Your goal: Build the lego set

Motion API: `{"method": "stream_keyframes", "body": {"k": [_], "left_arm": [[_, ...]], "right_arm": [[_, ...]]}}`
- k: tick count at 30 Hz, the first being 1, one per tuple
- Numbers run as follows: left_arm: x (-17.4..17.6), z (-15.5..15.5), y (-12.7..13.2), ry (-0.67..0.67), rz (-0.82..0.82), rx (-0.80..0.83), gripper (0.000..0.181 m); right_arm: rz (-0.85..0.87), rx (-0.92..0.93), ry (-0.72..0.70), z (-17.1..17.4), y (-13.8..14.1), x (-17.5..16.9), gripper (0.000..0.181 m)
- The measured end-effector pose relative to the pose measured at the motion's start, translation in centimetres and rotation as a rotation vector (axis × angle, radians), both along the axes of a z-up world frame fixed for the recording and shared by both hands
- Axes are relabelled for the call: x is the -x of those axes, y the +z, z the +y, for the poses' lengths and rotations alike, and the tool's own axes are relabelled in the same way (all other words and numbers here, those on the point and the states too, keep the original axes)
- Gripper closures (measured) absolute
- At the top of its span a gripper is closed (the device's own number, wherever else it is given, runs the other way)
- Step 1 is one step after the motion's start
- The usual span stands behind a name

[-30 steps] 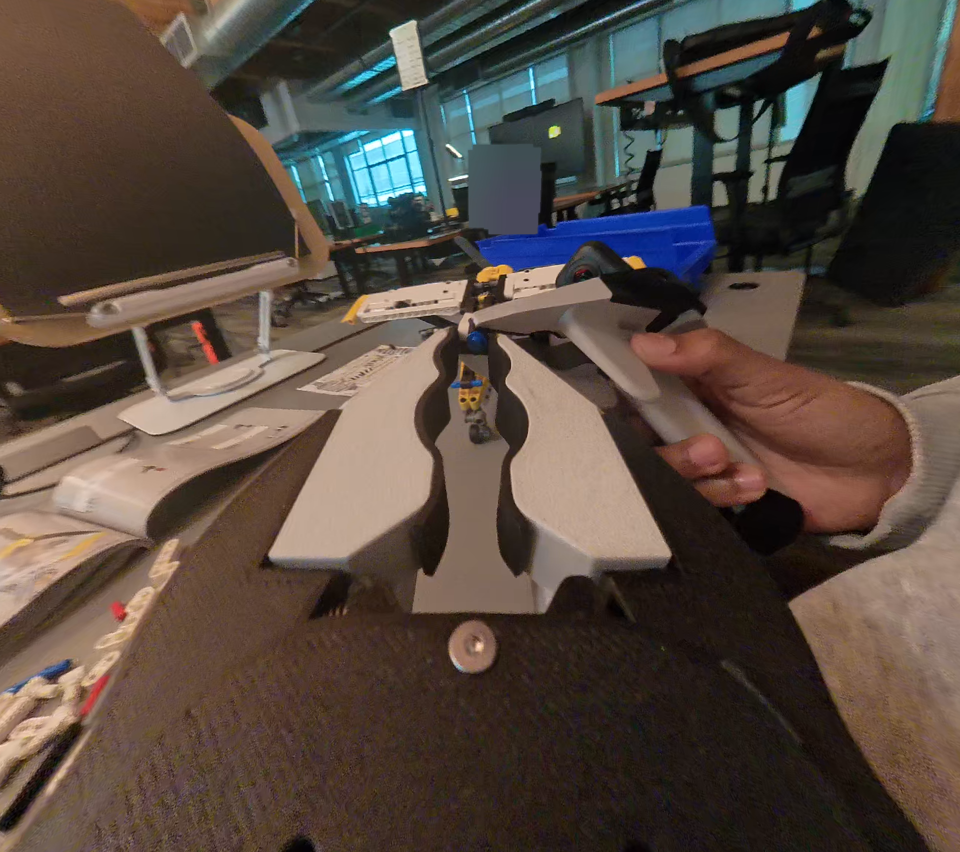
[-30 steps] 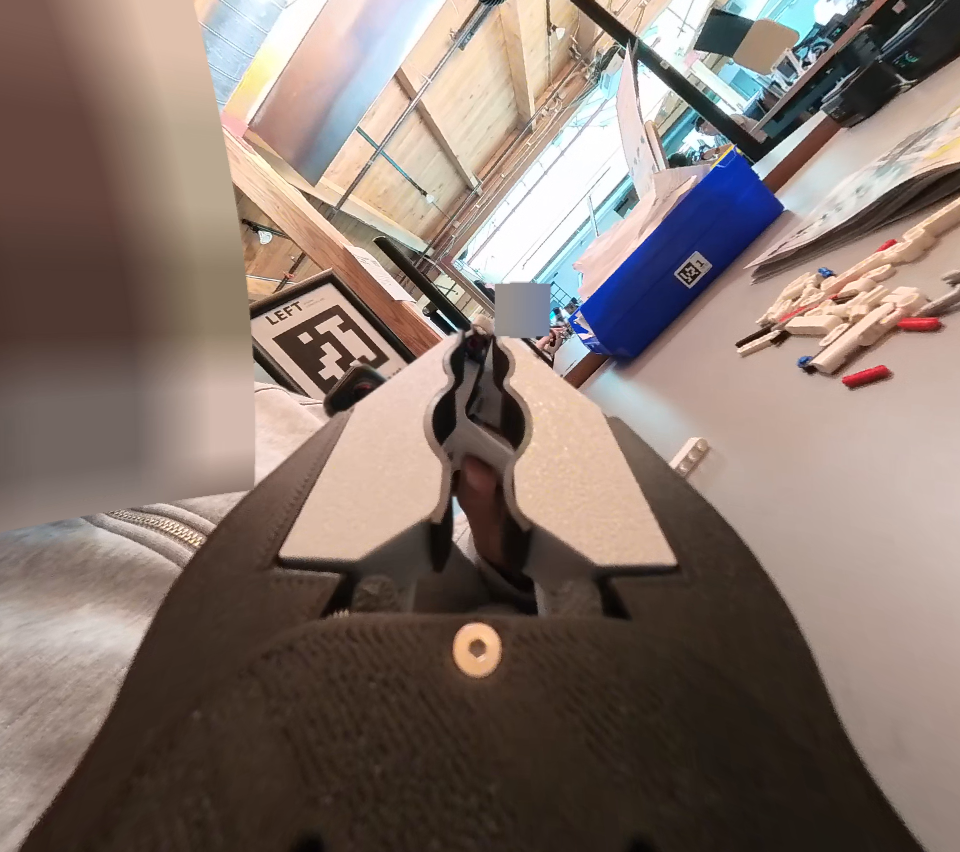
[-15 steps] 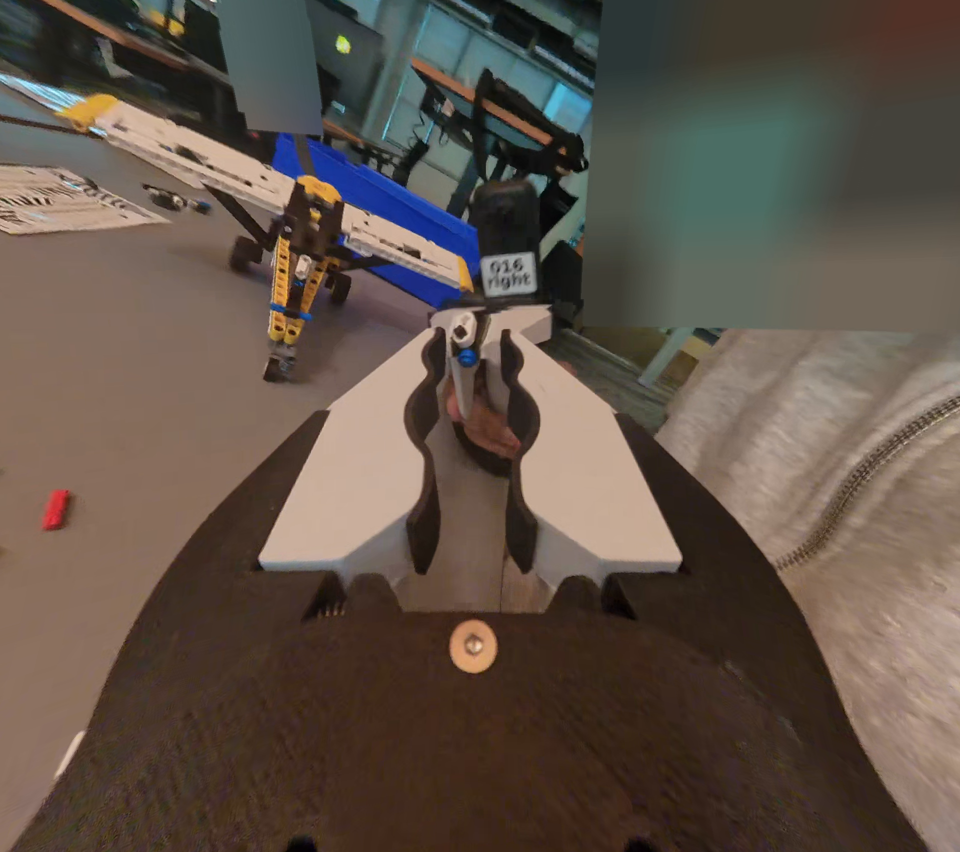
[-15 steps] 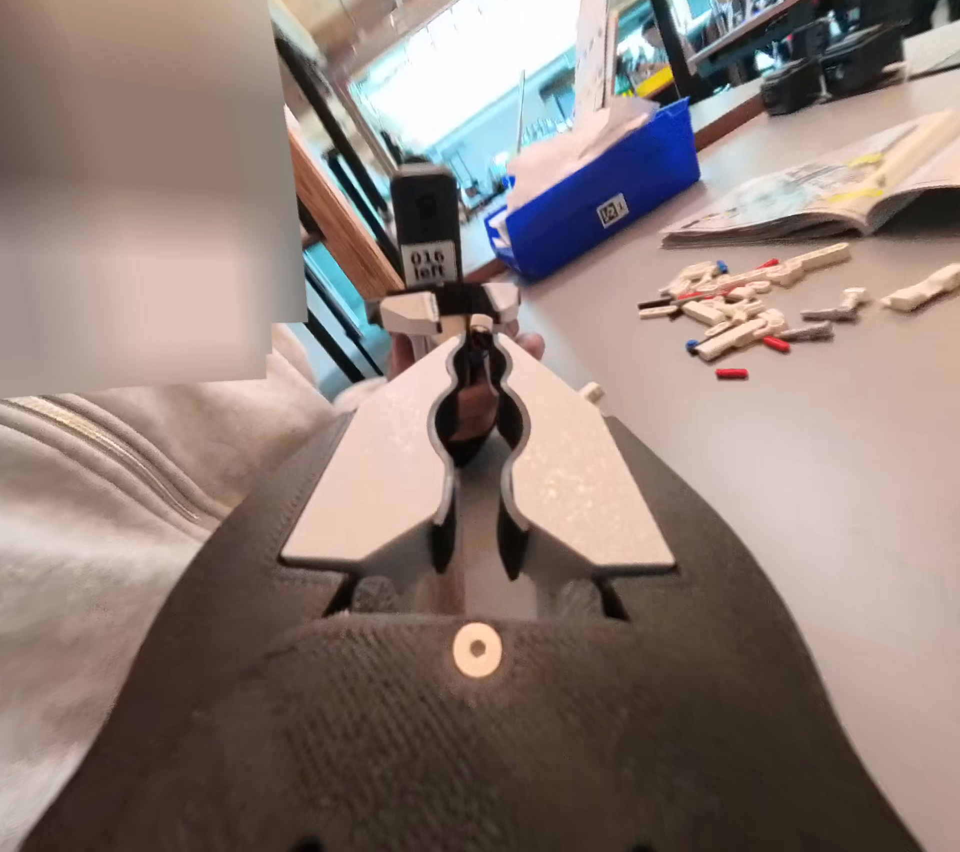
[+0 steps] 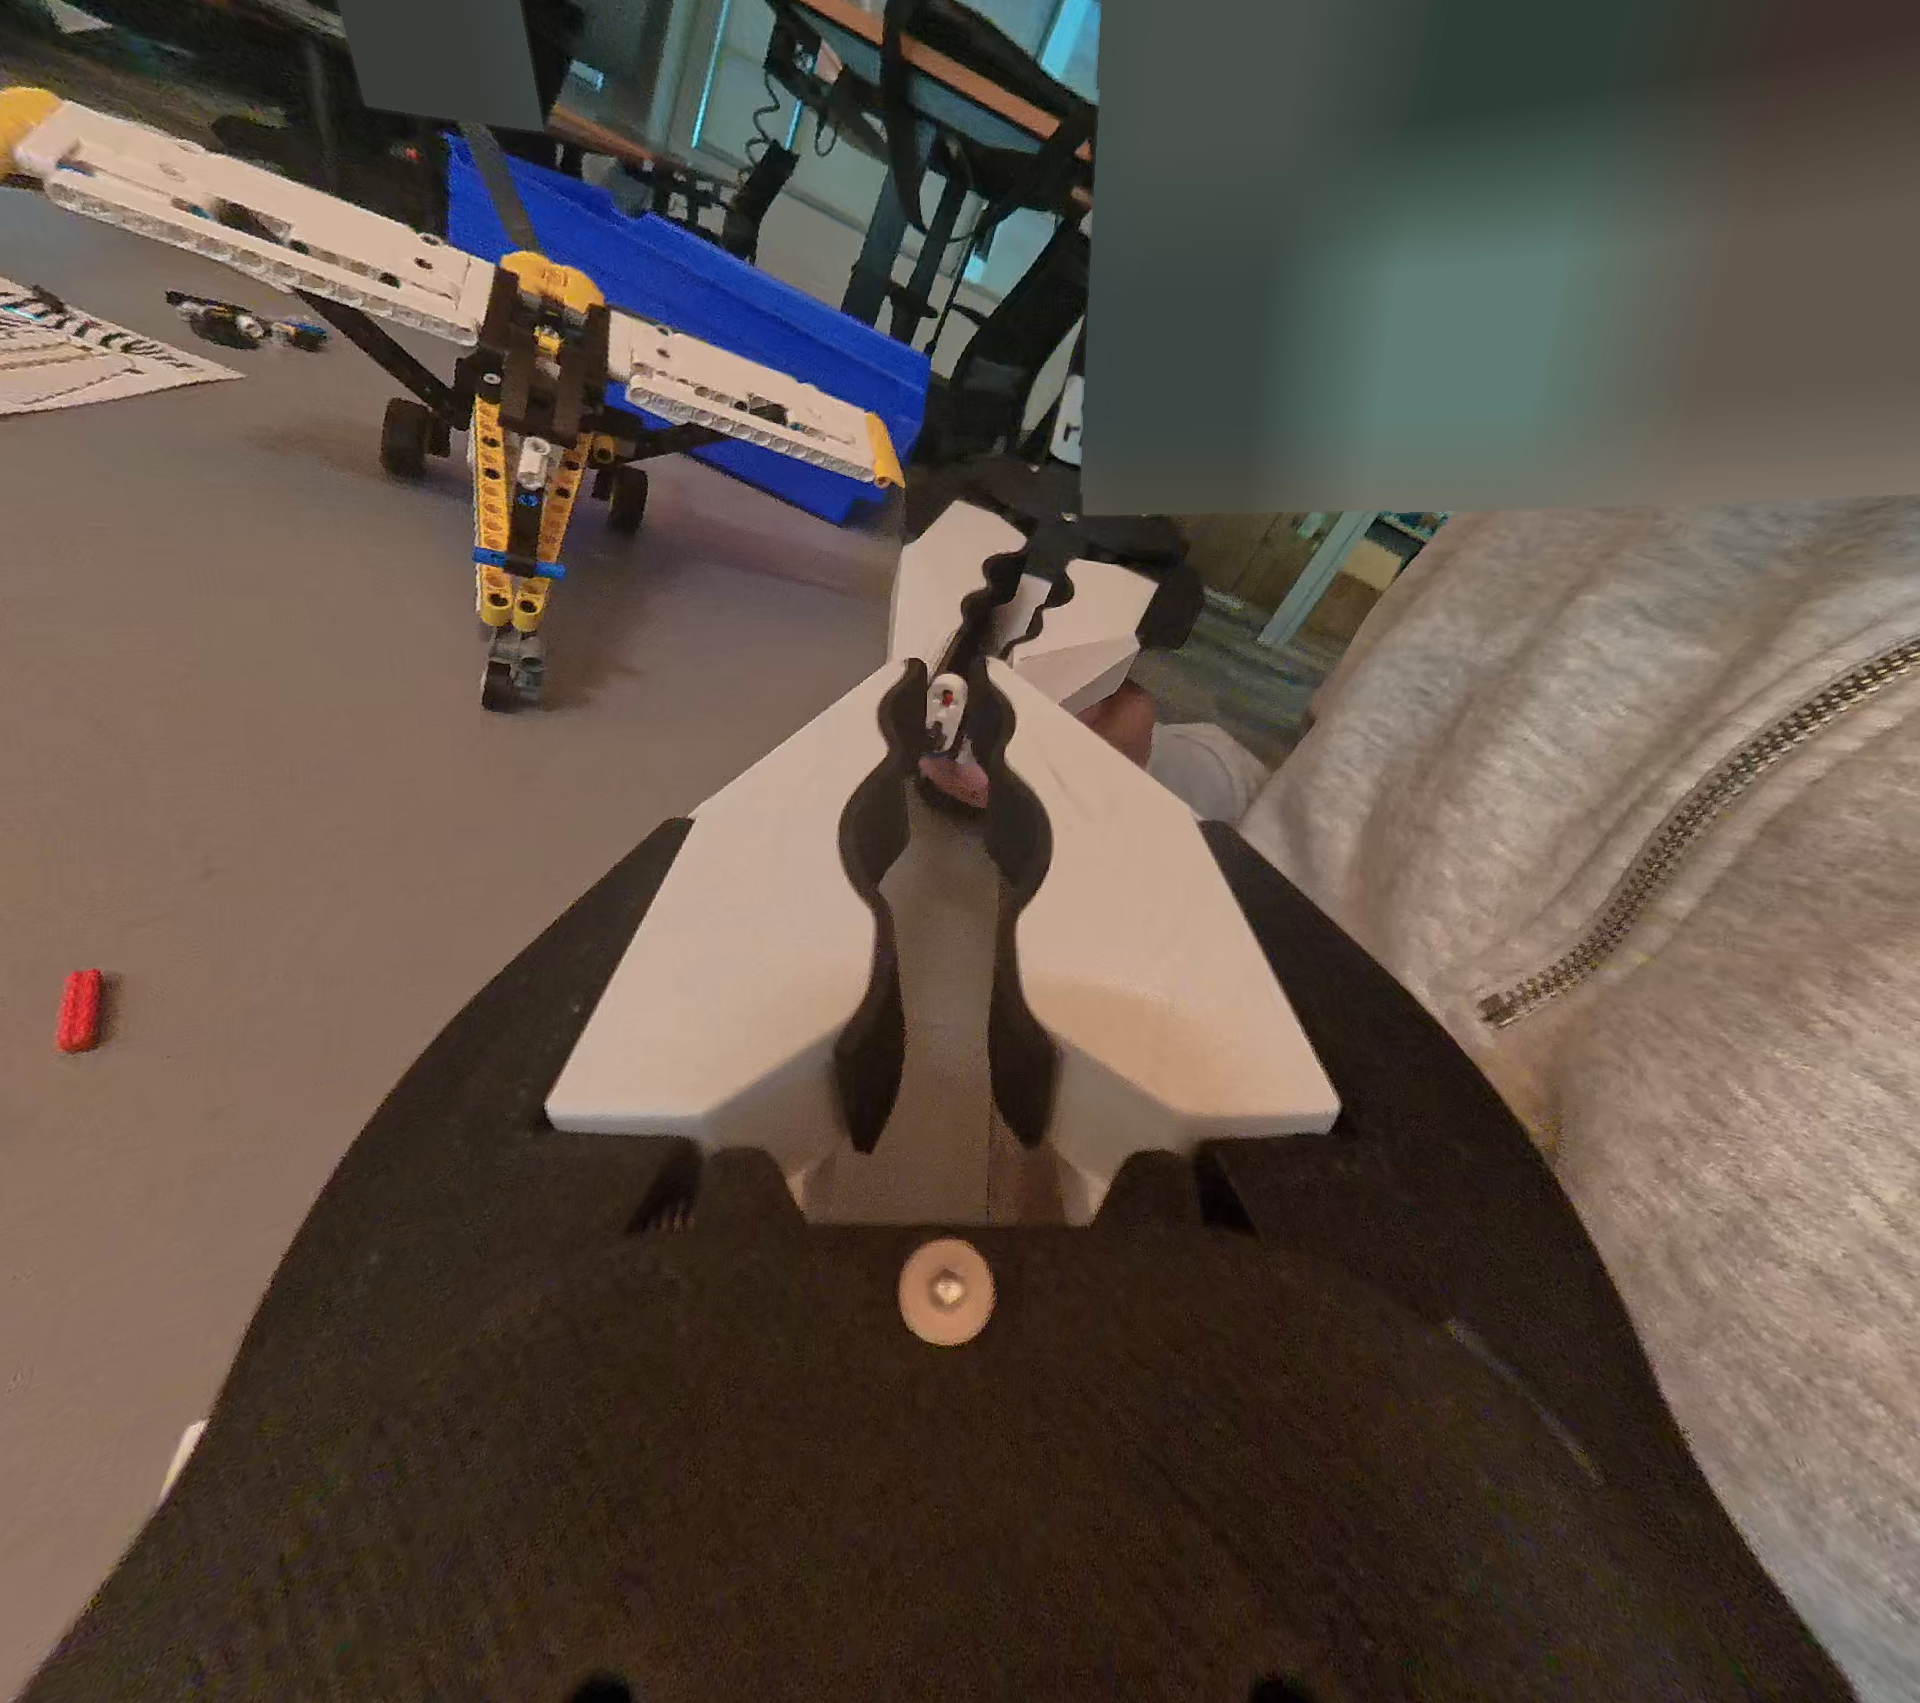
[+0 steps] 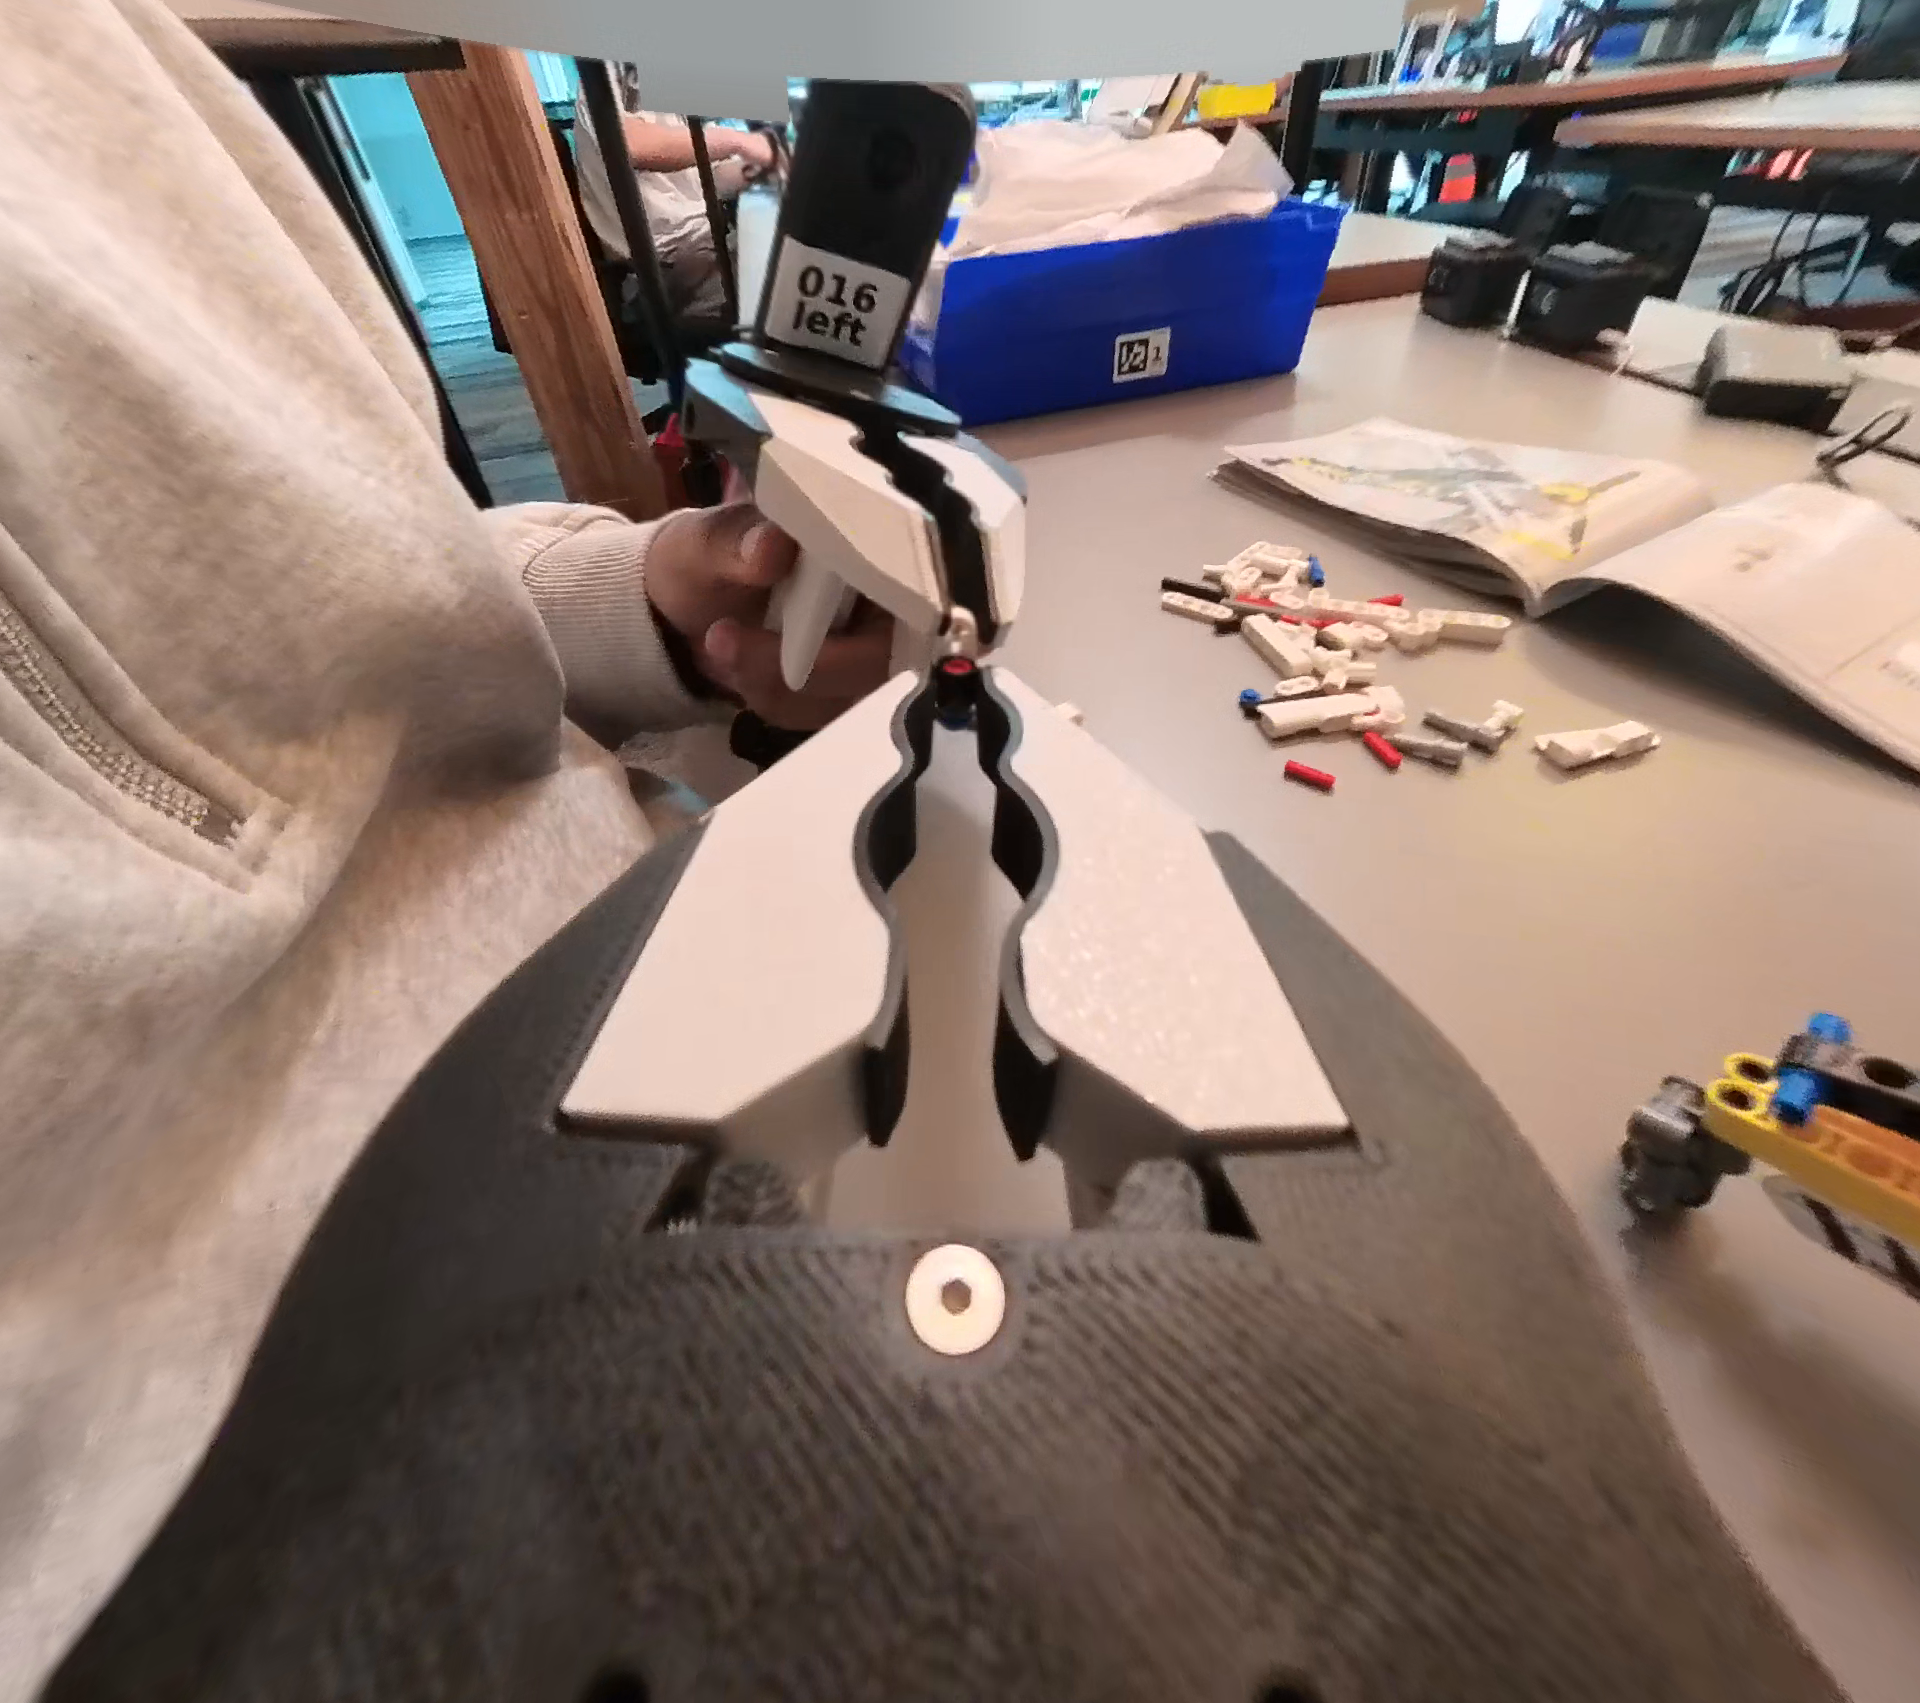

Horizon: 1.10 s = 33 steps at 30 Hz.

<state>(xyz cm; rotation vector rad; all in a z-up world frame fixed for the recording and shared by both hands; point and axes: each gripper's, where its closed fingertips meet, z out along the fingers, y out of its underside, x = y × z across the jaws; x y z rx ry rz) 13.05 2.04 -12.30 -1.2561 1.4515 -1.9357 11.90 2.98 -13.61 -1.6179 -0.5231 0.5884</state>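
Note:
My left gripper (image 5: 951,697) is shut on a small white lego connector (image 5: 948,706). My right gripper (image 6: 954,689) is shut on a short pin with a red end and a blue part (image 6: 954,674). The two grippers meet tip to tip in the air in front of a person in a grey hoodie. The red end of the pin sits at the connector's hole. The left gripper also shows in the right wrist view (image 6: 961,630), and the right gripper in the left wrist view (image 5: 1003,604). The partly built yellow, black and white plane (image 5: 530,427) stands on the grey table (image 5: 260,770).
A pile of loose white, red and blue pieces (image 6: 1340,656) lies beside an open instruction booklet (image 6: 1558,531). A blue bin (image 6: 1122,303) stands behind them. A loose red pin (image 5: 80,1009) lies on the table at the left. The plane's tail end (image 6: 1787,1123) is at the right. Less than 4 cm separates the two grippers' tips.
Both grippers have swung lower and come closer together, tip to tip. The pin's red end now shows at the white connector.

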Motion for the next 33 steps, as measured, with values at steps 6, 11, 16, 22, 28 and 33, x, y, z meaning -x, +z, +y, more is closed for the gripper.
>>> {"method": "stream_keyframes", "body": {"k": [6, 11, 16, 22, 28, 33], "left_arm": [[0.2, 0.1, 0.5, -0.020, -0.035, 0.071, 0.177], [0.1, 0.2, 0.5, -0.019, -0.045, 0.060, 0.177], [0.1, 0.3, 0.4, -0.018, -0.039, 0.067, 0.176], [0.2, 1.1, 0.3, 0.007, -0.047, 0.084, 0.160], [0.2, 0.7, 0.2, -0.009, -0.042, 0.081, 0.172], [0.2, 0.2, 0.5, -0.026, -0.057, 0.093, 0.174]], "right_arm": [[-0.005, -0.051, -0.011, 0.0, 0.5, -0.1, 0.176], [0.007, -0.067, -0.015, -0.1, 0.6, -0.3, 0.175], [-0.005, -0.067, -0.021, 0.0, 0.5, -0.3, 0.175], [0.027, -0.071, -0.034, 0.0, 0.9, -0.7, 0.175], [0.167, -0.072, -0.001, -0.2, 2.0, -1.1, 0.175], [0.358, -0.013, 0.082, -0.4, 2.7, -1.0, 0.176]]}}
